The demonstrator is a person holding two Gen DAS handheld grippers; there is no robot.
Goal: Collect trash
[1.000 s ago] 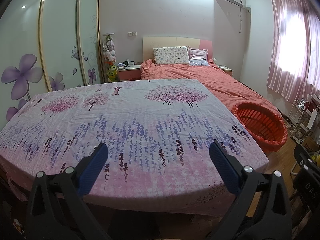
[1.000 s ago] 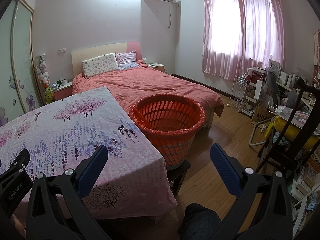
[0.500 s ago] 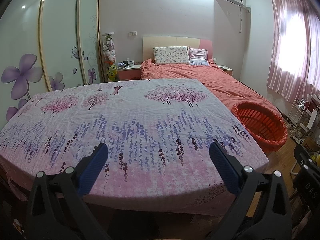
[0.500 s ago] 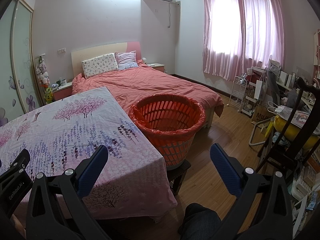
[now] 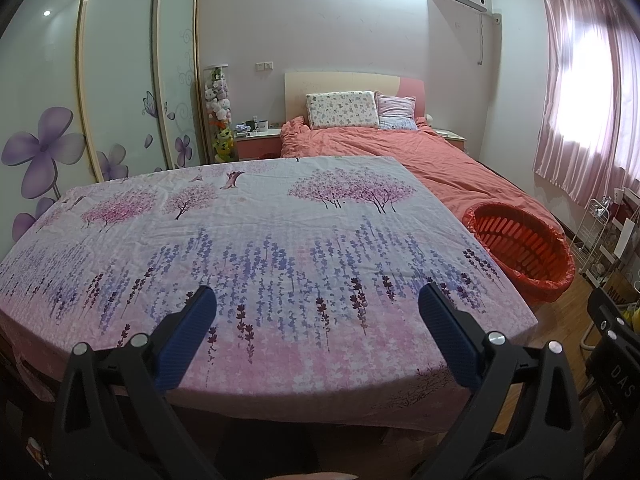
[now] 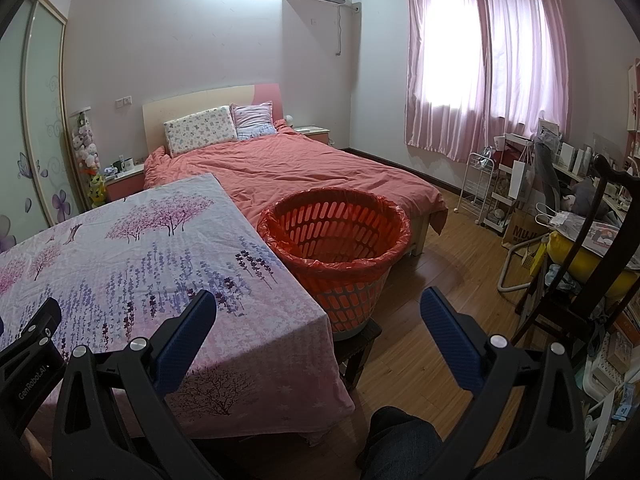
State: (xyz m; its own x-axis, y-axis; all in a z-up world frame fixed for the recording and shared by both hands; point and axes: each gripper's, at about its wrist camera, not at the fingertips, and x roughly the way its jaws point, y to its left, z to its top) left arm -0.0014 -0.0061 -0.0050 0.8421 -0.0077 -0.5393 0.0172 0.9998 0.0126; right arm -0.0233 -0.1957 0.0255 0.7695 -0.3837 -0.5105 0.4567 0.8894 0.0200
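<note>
An orange slatted basket [image 6: 336,236] lined with a red bag stands on a small dark stool at the right end of the table; it also shows in the left wrist view as the basket [image 5: 520,248]. The table carries a flowered pink and purple cloth [image 5: 256,248] with no trash visible on it. My left gripper [image 5: 316,312] hangs open over the near edge of the cloth, holding nothing. My right gripper [image 6: 318,312] is open too, held low between the table corner and the basket, with nothing between its blue pads.
A bed with a salmon cover [image 6: 304,168] lies behind the table and basket. Sliding wardrobe doors [image 5: 120,80] line the left wall. A dark chair [image 6: 592,264], a white wire rack [image 6: 480,184] and cluttered shelves crowd the right side. Wooden floor [image 6: 448,280] lies right of the basket.
</note>
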